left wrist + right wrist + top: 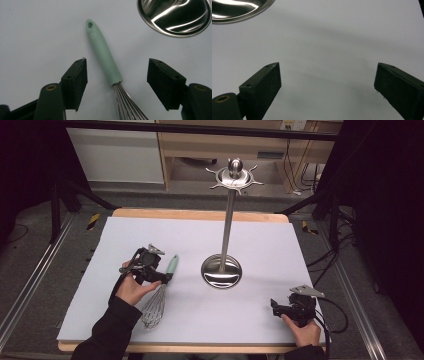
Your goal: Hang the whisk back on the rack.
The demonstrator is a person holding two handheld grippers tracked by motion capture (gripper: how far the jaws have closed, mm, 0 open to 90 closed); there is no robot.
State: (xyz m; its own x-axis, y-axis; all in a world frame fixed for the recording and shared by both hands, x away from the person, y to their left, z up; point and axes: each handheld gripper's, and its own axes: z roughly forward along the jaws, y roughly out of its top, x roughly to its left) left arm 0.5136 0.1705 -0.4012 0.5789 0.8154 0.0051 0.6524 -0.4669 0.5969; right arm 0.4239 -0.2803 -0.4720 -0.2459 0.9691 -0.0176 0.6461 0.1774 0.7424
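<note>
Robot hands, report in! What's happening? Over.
Left gripper open, straddling mint-handled wire whisk, not touching. Right gripper open, idle. Nothing in the way.

A white-topped table [150, 230] carries a mint-handled whisk [159, 295] and, well apart, a steel utensil stand [221, 271].

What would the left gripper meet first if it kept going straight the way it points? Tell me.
Most likely the mint-green plastic handle of the wire whisk, lying on the white table sheet between the left gripper's open jaws, clear of both pads. How near it is remains hard to judge; the shiny steel stand base sits off to one side.
</note>
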